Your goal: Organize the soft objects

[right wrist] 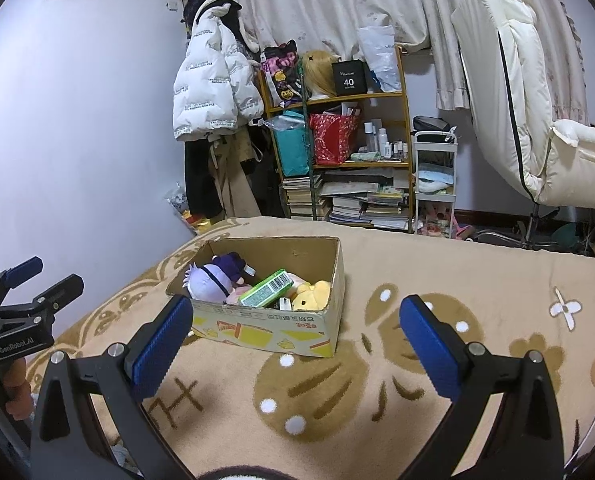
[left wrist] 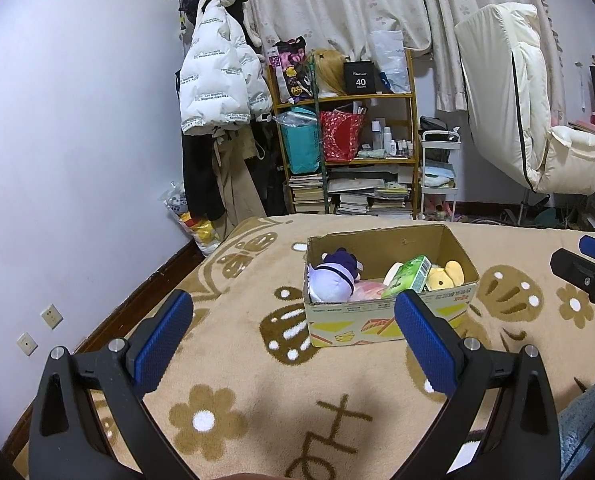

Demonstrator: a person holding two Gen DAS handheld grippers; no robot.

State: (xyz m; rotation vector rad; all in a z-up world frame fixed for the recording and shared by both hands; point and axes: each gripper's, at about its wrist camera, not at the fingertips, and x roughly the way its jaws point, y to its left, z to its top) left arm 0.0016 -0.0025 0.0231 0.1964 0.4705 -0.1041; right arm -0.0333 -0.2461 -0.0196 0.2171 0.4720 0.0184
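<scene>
An open cardboard box (left wrist: 393, 320) (right wrist: 265, 332) stands on the beige patterned blanket. Inside lie a purple-and-white plush (left wrist: 335, 276) (right wrist: 213, 278), a green tissue pack (left wrist: 407, 278) (right wrist: 265, 289), a yellow plush (left wrist: 445, 276) (right wrist: 311, 294) and something pink (left wrist: 367, 292). My left gripper (left wrist: 293, 344) is open and empty, held above the blanket in front of the box. My right gripper (right wrist: 297, 348) is open and empty, in front of the box and to its right. Each gripper shows at the edge of the other's view (left wrist: 589, 276) (right wrist: 21, 304).
The blanket (right wrist: 417, 272) covers a bed. Beyond its far edge stand a cluttered wooden shelf (left wrist: 349, 136) with books, a hanging white puffer jacket (left wrist: 217, 76), a small white cart (left wrist: 439, 172) and a white padded chair (left wrist: 529, 120). The wall runs along the left.
</scene>
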